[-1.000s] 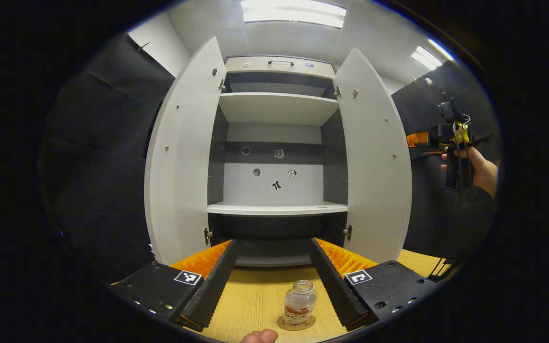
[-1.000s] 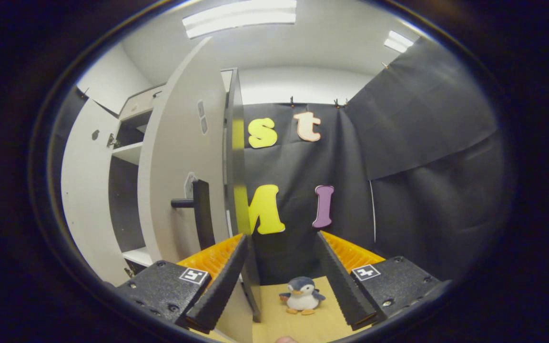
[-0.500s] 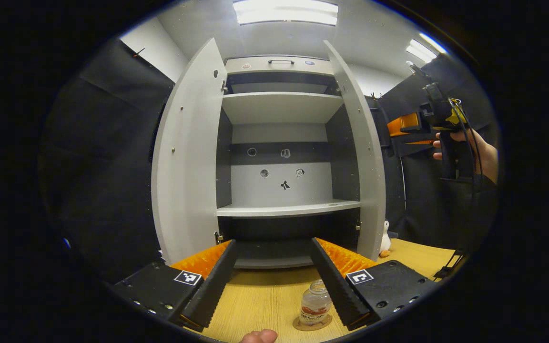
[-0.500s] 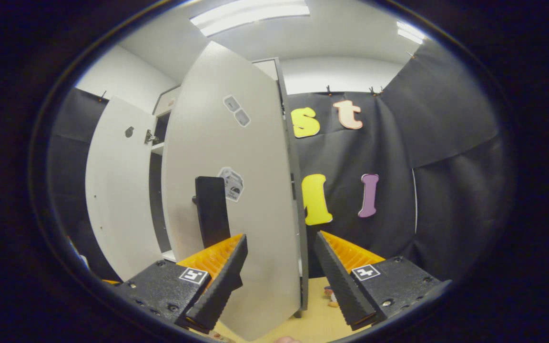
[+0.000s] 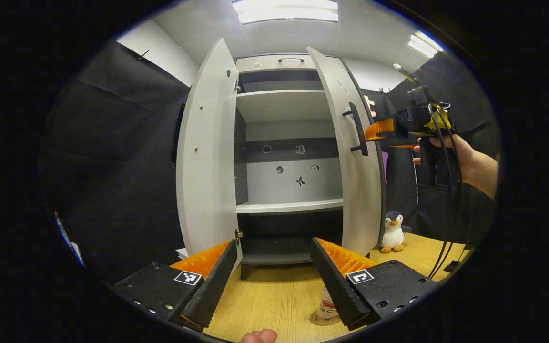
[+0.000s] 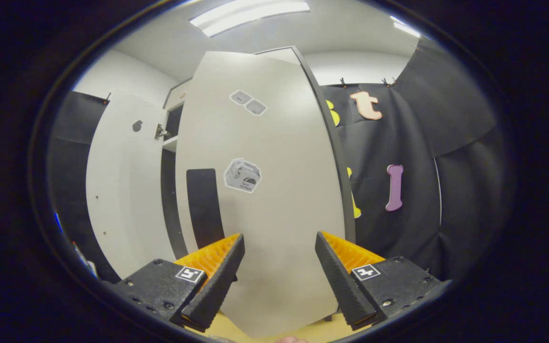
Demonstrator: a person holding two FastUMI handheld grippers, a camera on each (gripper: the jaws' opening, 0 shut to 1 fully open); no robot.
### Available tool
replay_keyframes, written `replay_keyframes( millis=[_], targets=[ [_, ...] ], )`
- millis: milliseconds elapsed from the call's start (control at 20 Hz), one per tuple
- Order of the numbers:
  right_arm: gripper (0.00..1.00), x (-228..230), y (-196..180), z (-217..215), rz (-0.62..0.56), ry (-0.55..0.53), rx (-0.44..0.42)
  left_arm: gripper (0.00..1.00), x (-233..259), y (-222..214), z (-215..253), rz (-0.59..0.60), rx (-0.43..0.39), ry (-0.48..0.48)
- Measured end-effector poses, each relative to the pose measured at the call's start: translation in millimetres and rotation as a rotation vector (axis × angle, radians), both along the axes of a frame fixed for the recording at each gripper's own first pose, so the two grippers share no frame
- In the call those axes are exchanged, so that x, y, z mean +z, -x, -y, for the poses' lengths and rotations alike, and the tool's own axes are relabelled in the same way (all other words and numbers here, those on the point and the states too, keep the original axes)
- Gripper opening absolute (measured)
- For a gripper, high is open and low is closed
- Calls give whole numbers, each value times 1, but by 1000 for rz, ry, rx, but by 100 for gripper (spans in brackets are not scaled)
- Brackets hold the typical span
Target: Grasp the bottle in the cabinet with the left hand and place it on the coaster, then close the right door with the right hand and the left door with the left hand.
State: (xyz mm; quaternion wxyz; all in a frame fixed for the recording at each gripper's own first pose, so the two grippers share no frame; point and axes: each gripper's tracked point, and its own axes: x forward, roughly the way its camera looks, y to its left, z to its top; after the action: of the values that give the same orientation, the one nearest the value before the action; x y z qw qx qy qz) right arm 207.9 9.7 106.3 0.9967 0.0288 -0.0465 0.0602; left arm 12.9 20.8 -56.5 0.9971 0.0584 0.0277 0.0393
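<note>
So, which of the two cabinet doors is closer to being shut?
The right door, the one with the black handle facing out, is swung partway across the opening. The left door stands wide open.

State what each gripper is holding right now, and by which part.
Nothing is held. The left gripper is open over the table; the right gripper is open, facing the right door.
</note>
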Motion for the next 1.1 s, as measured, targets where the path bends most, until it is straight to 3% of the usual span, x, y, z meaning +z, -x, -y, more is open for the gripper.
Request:
replay_keyframes(
  millis=[300,350,400,500,750,900,1100],
  targets=[
    [98,0,48,18,30,75,-54,95,-1,2,-3,-4,6,46],
    [93,-2,58,18,41,87,-67,95,-1,1,-2,-3,5,54],
    [98,-7,69,16,48,100,-72,95,0,1,0,-1,2,63],
    [93,-26,90,10,39,129,-81,94,1,-1,4,-4,-11,78],
    [94,-79,138,-8,-22,169,-67,95,4,0,13,-4,-33,80],
    [98,-99,157,-3,-31,179,-96,94,3,-1,19,-16,-54,81],
    [94,-119,171,2,-61,158,-106,95,8,0,24,-13,-68,89]
  ],
)
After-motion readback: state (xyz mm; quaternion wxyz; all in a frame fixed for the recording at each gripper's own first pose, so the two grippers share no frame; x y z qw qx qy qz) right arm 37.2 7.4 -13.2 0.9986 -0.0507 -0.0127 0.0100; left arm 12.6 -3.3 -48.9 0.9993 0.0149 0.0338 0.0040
